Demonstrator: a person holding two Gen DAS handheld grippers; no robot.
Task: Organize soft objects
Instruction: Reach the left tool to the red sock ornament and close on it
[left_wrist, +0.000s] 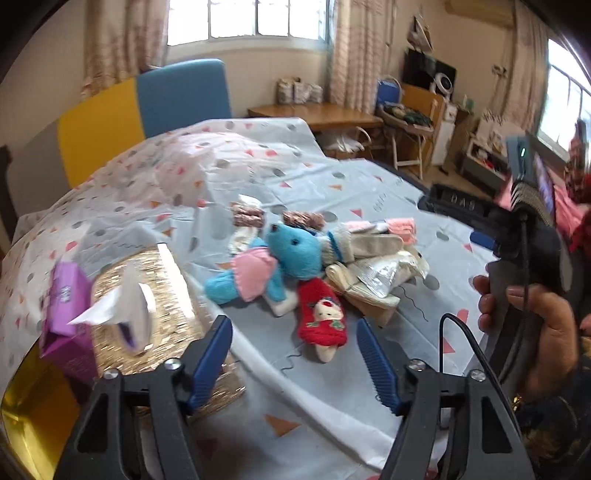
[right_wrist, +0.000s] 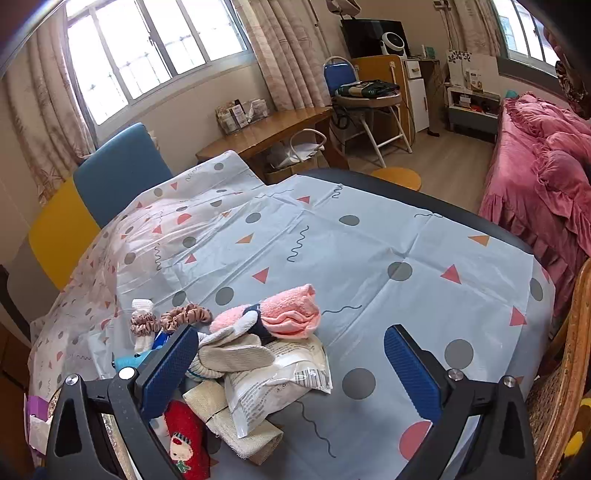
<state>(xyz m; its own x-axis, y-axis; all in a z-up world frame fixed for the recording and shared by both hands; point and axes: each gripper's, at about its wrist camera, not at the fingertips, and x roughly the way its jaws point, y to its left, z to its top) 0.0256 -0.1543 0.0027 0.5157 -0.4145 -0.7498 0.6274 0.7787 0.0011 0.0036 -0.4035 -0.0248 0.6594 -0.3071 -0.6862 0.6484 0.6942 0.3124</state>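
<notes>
Bench (right_wrist: 369, 236): round, covered with a pale blue plastic cloth printed with grey dots, coral triangles and dark squiggles; its near edge is cut off in both views.

Soft objects, heaped mid-bench toward the left:
- Blue knitted teddy bear in a pink dress (left_wrist: 273, 262), lying on its side; in the right wrist view only a sliver of blue shows behind the left jaw.
- Red knitted sock with a doll face and holly trim (left_wrist: 322, 321), nearest item; its lower part is cut off in the right wrist view.
- Beige knitted gloves (right_wrist: 229, 354), overlapping the bear's head.
- Folded salmon-pink towel (right_wrist: 291, 314), far side of the heap.
- Two brown satin scrunchies (right_wrist: 173, 317), far left of the heap.
- Clear plastic packet with white contents (right_wrist: 280, 384), over beige folded cloth; its print is too small to read.

Left of the heap: gold glittery tissue box (left_wrist: 162, 314) with a white tissue standing up, and a purple tissue pack (left_wrist: 66, 317) beside it, blurred, label illegible.

Left gripper (left_wrist: 295, 354): jaws spread, nothing between them, poised near the red sock.

Right gripper (right_wrist: 291, 365): jaws spread wide, empty, over the near right of the heap. In the left wrist view its body shows at the right in a person's hand (left_wrist: 532, 325), with raised lettering too blurred to read.
</notes>
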